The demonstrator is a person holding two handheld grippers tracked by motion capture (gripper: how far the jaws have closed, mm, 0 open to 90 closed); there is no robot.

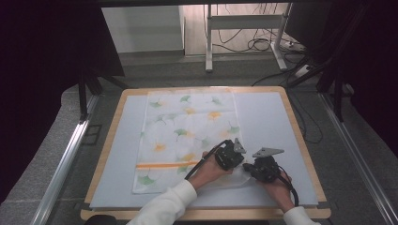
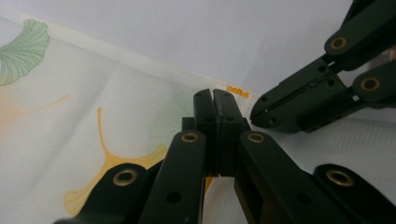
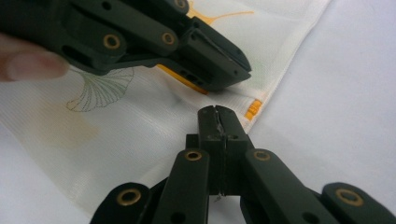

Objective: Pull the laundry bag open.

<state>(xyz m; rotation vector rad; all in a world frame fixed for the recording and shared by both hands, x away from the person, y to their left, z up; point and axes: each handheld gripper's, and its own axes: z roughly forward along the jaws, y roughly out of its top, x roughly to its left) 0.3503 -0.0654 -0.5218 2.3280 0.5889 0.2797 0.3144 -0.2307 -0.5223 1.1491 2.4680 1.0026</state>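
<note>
Grey flooring and trailing cables are framing a wood-edged table with a pale mat on it, and on that mat a thin white cloth printed with green and yellow ginkgo leaves is lying flat, running from the table's twelve o'clock edge down toward six. A person in white sleeves is working at the cloth's corner near five o'clock, where the fabric is looking slightly rumpled. The left gripper is sitting with its jaws pressed together over the cloth just inside the hem, beside a small orange tag; whether a pinch of fabric is caught between them I cannot tell. The right gripper is resting at three o'clock of the left one, its jaws likewise clenched, tips on the hem near the same tag, and again any fabric between them is too hidden to judge. That cloth is looking light, soft and limp, so it will probably sag and slide over the smooth mat; taking it by the hemmed edge at the corner seems the surest hold.
</note>
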